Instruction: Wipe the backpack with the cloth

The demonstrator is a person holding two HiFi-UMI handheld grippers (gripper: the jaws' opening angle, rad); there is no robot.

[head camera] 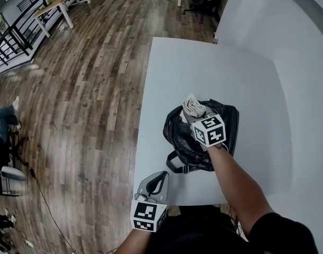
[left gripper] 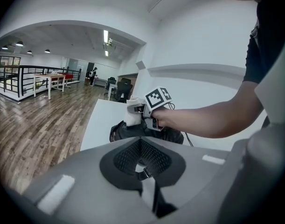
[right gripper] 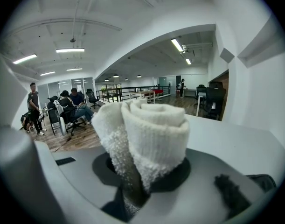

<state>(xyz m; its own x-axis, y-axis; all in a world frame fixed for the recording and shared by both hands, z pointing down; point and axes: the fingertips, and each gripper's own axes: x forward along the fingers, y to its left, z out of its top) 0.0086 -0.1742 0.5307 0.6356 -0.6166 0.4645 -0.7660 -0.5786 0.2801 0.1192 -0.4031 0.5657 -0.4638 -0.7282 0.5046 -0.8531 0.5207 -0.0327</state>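
Well, part of the backpack (head camera: 183,137) hides under the right gripper (head camera: 194,116) and forearm (head camera: 232,179). It lies black and slumped mid-frame on the white table (head camera: 166,73). That gripper pinches a rolled white cloth (right gripper: 149,134) at its upper end. The left gripper (head camera: 158,183), bottom centre, has its jaws pressed together, empty.

Backpack (head camera: 187,142): on worktop (head camera: 203,67), near centre. Cloth (head camera: 193,107): above backpack's far part, in right hand-held gripper (head camera: 195,116). Left hand-held gripper (head camera: 157,183): worktop's near-left edge, near-left of backpack.
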